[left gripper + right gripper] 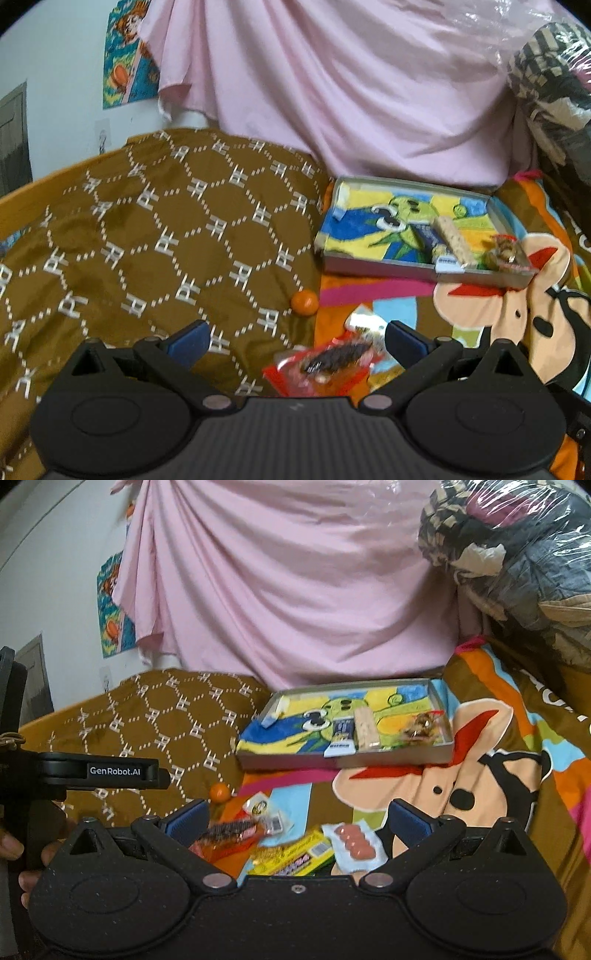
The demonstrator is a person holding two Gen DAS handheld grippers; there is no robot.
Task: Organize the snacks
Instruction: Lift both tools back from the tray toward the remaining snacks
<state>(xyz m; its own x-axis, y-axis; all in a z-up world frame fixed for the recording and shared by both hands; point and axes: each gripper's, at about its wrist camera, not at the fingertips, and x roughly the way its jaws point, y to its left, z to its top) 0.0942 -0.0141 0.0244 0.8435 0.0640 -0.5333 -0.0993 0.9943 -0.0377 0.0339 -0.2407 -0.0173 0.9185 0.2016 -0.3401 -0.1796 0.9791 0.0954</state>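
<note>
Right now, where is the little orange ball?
The orange ball lies at the brown patterned cushion's edge, left of the loose snacks, nearer than the tray.

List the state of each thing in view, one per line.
left gripper: open, empty, over the red packet
right gripper: open, empty
tray: flat on the blanket, holds three snacks
orange ball: loose beside the brown pillow
yellow packet: outside the tray
pink sweets pack: outside the tray
</note>
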